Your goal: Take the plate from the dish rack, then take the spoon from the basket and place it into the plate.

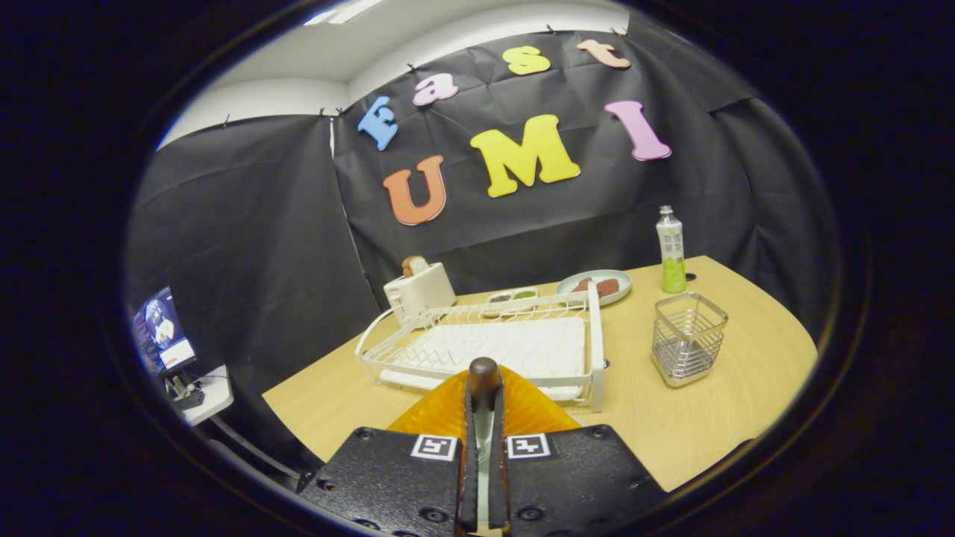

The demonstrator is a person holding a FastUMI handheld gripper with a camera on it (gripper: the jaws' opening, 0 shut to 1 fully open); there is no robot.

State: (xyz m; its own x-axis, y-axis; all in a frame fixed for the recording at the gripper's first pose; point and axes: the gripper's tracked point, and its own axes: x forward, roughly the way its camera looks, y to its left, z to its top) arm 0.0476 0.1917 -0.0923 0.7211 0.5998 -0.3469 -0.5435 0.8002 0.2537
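Spoon (483, 380) pinched upright between nearly closed gripper (483, 477) fingers, over orange plate (448, 410); dish rack (492, 347) beyond, wire basket (687, 338) apart.

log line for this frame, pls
stage: spoon over orange plate | gripper: shut on spoon | dish rack: no plate | basket: right of rack | release: not yet

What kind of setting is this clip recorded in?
Likely a staged kitchen booth, not a real home: a wooden table with a white dish rack and toaster, ringed by black cloth. The tongs are shut on a spoon over an orange plate.
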